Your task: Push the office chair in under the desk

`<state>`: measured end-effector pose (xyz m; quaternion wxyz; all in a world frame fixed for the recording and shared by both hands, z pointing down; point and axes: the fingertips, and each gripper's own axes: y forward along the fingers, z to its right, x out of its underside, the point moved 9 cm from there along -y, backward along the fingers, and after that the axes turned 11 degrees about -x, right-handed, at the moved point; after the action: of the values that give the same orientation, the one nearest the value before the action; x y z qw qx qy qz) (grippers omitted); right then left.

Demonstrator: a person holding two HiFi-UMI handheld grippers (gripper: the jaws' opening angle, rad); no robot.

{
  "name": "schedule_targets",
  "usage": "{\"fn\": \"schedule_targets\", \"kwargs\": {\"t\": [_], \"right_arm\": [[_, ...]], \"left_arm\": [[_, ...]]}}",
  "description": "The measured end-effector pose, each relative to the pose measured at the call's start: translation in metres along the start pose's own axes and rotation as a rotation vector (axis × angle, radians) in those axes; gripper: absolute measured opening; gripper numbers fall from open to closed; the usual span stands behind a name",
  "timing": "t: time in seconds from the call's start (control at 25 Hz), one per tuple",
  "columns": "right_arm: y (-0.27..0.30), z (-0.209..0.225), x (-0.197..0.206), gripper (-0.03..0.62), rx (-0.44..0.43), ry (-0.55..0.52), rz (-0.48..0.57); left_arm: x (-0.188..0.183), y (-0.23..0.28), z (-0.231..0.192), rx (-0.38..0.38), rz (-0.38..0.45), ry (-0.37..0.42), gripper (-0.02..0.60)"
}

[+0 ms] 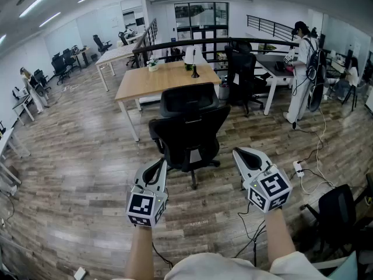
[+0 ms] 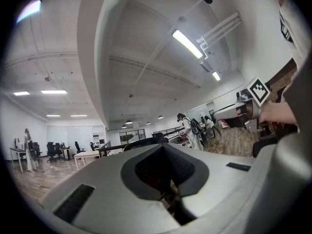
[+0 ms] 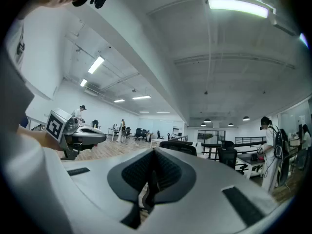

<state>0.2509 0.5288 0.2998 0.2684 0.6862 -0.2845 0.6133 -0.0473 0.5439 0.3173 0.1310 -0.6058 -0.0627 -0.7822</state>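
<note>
A black office chair [image 1: 189, 130] stands on the wood floor with its back toward me, a short way out from the near end of the light wooden desk [image 1: 166, 77]. My left gripper [image 1: 161, 163] is shut and empty, just short of the chair's left side. Shut and empty too, my right gripper [image 1: 239, 152] hangs a little to the right of the chair. Neither touches it. In the left gripper view only the chair's top edge [image 2: 146, 141] shows above the jaws; the right gripper view shows the chair's top edge [image 3: 183, 147] likewise.
A second black chair [image 1: 242, 69] sits by a white desk [image 1: 274, 69] at the back right, where a person [image 1: 300, 69] stands. A power strip with cables [image 1: 298, 168] lies on the floor to the right. Another dark chair [image 1: 338, 212] is at the lower right.
</note>
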Motion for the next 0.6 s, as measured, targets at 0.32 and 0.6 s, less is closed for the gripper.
{"fn": "schedule_targets", "kwargs": {"t": [0.32, 0.6], "right_arm": [[-0.011, 0.022, -0.004, 0.017, -0.05, 0.041, 0.055], [-0.02, 0.039, 0.003, 0.015, -0.139, 0.039, 0.044]], "left_arm": [[-0.004, 0.005, 0.016, -0.027, 0.01, -0.011, 0.008], [-0.001, 0.011, 0.037, -0.042, 0.002, -0.047, 0.008]]}}
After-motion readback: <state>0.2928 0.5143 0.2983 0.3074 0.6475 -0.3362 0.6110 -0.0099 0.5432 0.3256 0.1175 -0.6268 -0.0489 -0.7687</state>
